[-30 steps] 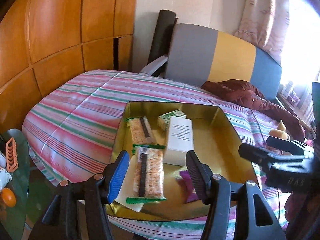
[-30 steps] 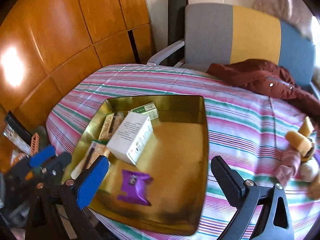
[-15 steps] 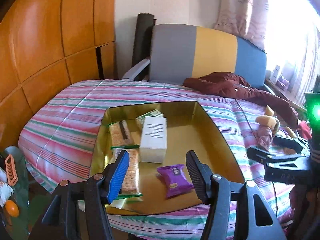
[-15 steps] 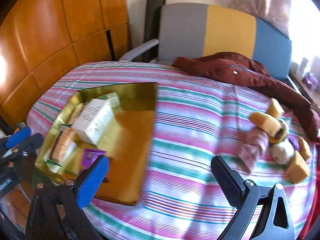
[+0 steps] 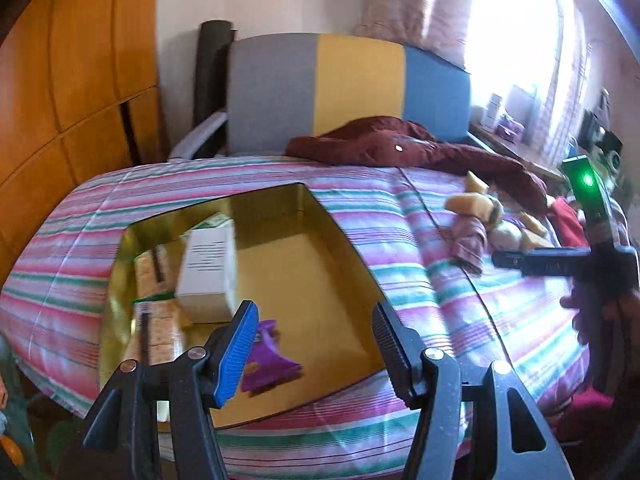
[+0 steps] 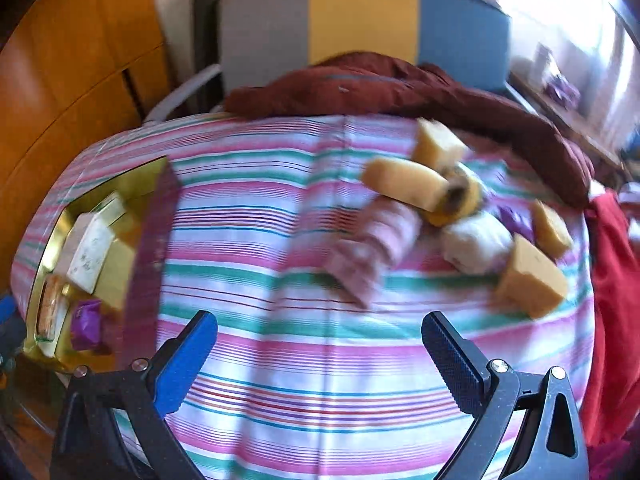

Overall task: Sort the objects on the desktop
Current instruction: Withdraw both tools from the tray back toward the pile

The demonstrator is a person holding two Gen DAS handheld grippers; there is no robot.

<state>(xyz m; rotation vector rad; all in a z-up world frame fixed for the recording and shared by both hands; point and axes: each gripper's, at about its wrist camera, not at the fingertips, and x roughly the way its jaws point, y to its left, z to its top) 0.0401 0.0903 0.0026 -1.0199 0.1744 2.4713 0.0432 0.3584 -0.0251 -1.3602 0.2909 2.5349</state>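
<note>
Both the left gripper (image 5: 314, 344) and right gripper (image 6: 320, 354) are held apart, empty. Inside the shallow gold metal tray (image 5: 340, 240) a crinkled purple snack packet (image 5: 268, 356) is seen beside a white cardboard box (image 5: 208, 272).

The purple snack packet (image 5: 267, 360) is partly hidden behind the left gripper's blue pad (image 5: 235, 354). Printing on the white box (image 5: 208, 272) is too small to read. Motion blur smears the pile of wrapped items (image 6: 452, 216) on the striped cover (image 6: 304, 360)
</note>
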